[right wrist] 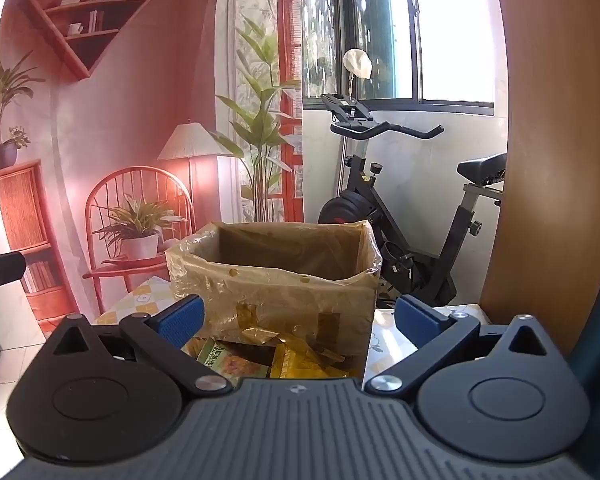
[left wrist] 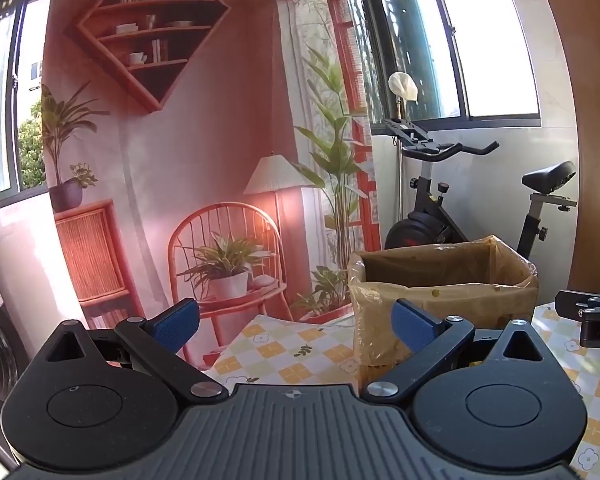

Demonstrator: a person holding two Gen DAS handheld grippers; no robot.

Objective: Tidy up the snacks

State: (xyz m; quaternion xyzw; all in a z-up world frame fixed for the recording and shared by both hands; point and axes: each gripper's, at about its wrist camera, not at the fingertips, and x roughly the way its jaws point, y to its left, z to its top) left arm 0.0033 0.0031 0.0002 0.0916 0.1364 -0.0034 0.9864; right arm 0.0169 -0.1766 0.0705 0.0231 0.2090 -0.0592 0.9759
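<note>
A brown cardboard box (right wrist: 276, 280) lined with a plastic bag stands open on the table with the checked floral cloth (left wrist: 284, 356); it also shows in the left wrist view (left wrist: 440, 284). Several snack packets (right wrist: 260, 358), green and gold, lie on the table just in front of the box, under the right gripper. My right gripper (right wrist: 298, 318) is open and empty, its blue pads apart before the box. My left gripper (left wrist: 296, 322) is open and empty, left of the box, above the table's far corner. The box's inside is hidden.
A black exercise bike (right wrist: 400, 216) stands behind the table at the right. A printed backdrop of a room (left wrist: 180, 140) hangs behind. A wooden panel (right wrist: 552, 160) rises at the right. The table's far edge (left wrist: 260, 320) is close.
</note>
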